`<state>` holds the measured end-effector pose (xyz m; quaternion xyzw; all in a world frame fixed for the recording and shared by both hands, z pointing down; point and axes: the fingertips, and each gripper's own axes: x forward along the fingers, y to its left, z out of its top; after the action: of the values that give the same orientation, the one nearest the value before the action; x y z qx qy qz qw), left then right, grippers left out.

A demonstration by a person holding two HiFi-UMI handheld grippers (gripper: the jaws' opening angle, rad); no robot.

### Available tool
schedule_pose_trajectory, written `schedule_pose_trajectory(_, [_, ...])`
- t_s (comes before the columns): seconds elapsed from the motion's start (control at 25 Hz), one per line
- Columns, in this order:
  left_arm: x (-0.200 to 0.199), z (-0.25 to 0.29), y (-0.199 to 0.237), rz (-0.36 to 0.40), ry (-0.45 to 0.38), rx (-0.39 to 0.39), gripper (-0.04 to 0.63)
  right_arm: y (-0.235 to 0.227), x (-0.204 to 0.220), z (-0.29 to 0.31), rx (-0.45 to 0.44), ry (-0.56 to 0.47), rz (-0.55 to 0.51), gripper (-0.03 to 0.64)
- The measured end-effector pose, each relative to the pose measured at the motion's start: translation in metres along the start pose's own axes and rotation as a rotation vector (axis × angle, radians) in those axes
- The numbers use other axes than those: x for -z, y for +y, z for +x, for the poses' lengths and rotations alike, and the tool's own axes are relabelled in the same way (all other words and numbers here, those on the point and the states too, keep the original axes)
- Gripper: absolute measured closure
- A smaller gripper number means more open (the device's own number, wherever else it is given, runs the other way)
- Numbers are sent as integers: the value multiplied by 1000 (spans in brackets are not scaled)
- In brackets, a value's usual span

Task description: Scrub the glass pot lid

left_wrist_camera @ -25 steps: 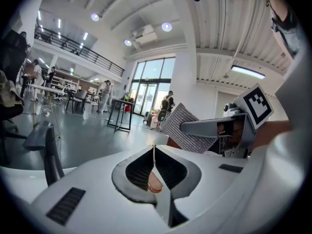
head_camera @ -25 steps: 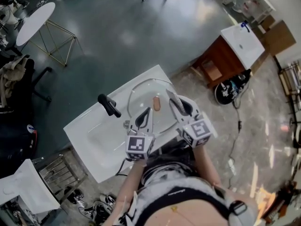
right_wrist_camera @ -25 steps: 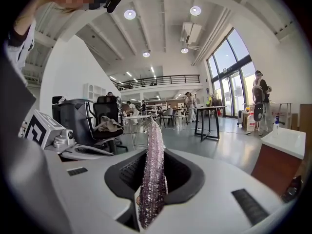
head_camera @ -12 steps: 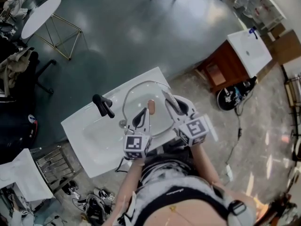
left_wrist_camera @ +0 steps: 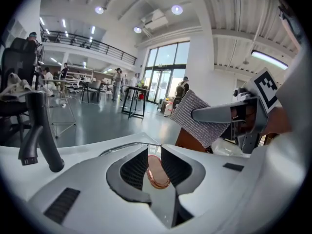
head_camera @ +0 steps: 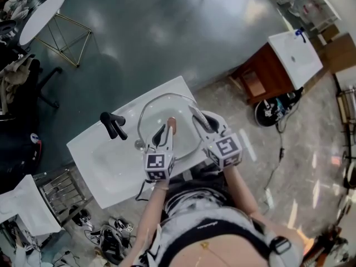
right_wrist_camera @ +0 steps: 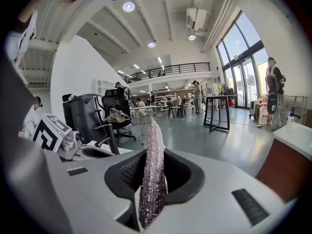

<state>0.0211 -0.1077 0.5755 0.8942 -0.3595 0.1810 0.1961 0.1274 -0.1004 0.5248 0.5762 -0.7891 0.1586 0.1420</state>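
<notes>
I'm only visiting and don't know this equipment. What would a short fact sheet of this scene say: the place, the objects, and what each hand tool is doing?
place: white sink with a black faucet
item to clean: glass pot lid, lying over the basin, its copper-coloured handle facing up
left gripper: jaws have just been opening; the handle stands between them, not clamped
right gripper: shut on a silvery scrubbing cloth
cloth touching lid: cannot tell

The left gripper [left_wrist_camera: 154, 152] sinks toward the round glass pot lid [head_camera: 157, 111], its jaws just opening around the lid's copper-coloured oval knob [left_wrist_camera: 157, 172]; the right gripper [right_wrist_camera: 152, 161] lowers too.
</notes>
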Motion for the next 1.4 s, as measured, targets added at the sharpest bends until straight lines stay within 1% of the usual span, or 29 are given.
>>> schedule_pose_trajectory(0.08, [8,6,2,4,29,-10,486,-3,5,0,7,22,13,532])
schedule_pose_trajectory(0.2, [14,16,2,6,50,-12,455,-10,12,1,24,50,12,532])
schedule_pose_trajectory(0.36, [29,30,0,11,94,-26,368,-19,27,5,29,77,4,532])
schedule_pose_trajectory(0.44, [34,38,-1,6,115,-32,344,-18,32,7,18,103,11,531])
schedule_pose_trajectory(0.56, [42,47,-2,4,140,-42,344,-20,42,9,12,149,8,531])
schedule_pose_trajectory(0.76, [48,54,1,-9,164,-62,345,-30,59,16,30,202,10,531])
schedule_pose_trajectory(0.84, [51,56,0,4,178,-62,350,-31,65,21,25,220,12,531])
schedule_pose_trajectory(0.92, [53,58,-1,28,193,-62,370,-30,69,26,15,232,13,531])
schedule_pose_trajectory(1.0, [54,59,-2,42,204,-66,368,-30,72,30,9,244,10,531])
schedule_pose_trajectory(1.12, [55,60,-2,43,222,-62,366,-32,77,36,9,260,3,531])
schedule_pose_trajectory(1.24, [57,61,-3,27,248,-42,362,-35,82,40,13,271,0,531])
schedule_pose_trajectory(1.4, [56,62,-4,25,246,-34,357,-37,89,47,11,293,-26,531])
